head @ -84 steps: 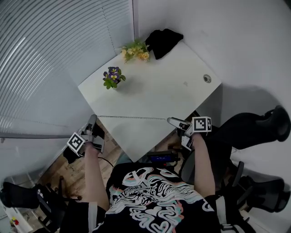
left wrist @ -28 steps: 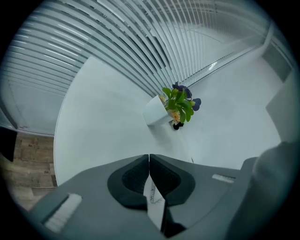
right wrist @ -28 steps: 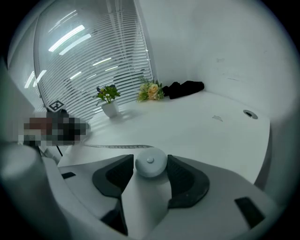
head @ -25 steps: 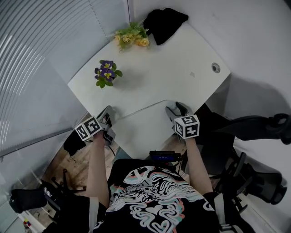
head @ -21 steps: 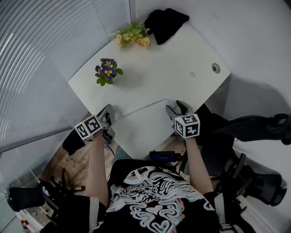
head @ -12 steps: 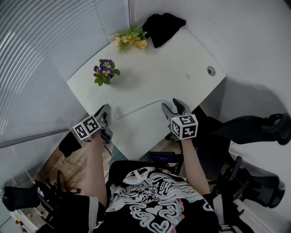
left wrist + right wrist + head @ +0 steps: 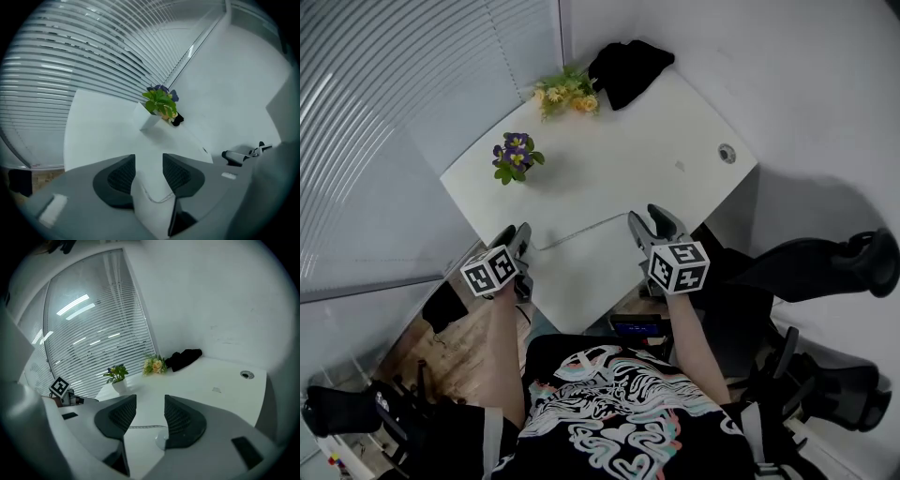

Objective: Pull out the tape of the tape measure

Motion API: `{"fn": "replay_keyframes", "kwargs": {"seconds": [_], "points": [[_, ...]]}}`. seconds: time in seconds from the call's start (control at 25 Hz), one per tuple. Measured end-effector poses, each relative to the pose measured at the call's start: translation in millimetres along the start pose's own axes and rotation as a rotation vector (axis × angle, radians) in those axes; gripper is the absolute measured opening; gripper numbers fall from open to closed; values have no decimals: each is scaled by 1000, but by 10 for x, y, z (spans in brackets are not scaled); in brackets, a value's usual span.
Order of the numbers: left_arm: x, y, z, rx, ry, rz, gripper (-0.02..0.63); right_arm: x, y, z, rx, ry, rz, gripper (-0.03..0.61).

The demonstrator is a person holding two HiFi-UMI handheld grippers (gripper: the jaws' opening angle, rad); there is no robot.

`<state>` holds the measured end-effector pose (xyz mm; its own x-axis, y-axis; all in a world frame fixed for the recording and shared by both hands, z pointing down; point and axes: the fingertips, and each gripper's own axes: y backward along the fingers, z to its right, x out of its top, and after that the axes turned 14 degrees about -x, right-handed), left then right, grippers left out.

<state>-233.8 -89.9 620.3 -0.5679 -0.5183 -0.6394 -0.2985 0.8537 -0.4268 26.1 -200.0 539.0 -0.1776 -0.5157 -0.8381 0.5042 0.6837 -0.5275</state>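
Left tongs [image 7: 523, 234] opening, right tongs [image 7: 641, 221] closing, both empty — one tape [image 7: 581, 228], two plants [image 7: 515, 156] [image 7: 562, 94]

No legible text or labels

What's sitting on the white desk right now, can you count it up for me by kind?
Flowers: 2, a purple-flowered potted plant and a yellow flower bunch
Black cloth: 1
Tape measure: 1, with part of its tape lying out across the desk
Total: 4
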Motion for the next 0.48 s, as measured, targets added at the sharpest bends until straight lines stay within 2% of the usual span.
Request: {"fn": "replay_keyframes", "kwargs": {"seconds": [0.2, 0.28, 0.4, 0.48], "points": [[148, -37, 390, -58, -81, 31, 165, 123, 76, -99, 7, -4, 44, 164], [234, -28, 567, -85, -118, 49, 150, 181, 133, -132, 7, 1, 68, 120], [383, 8, 848, -138, -165, 87, 98, 280, 216, -164, -5, 4, 107, 83], [489, 56, 1011, -166, -199, 115, 56, 342, 254, -184, -29, 22, 126, 35]]}}
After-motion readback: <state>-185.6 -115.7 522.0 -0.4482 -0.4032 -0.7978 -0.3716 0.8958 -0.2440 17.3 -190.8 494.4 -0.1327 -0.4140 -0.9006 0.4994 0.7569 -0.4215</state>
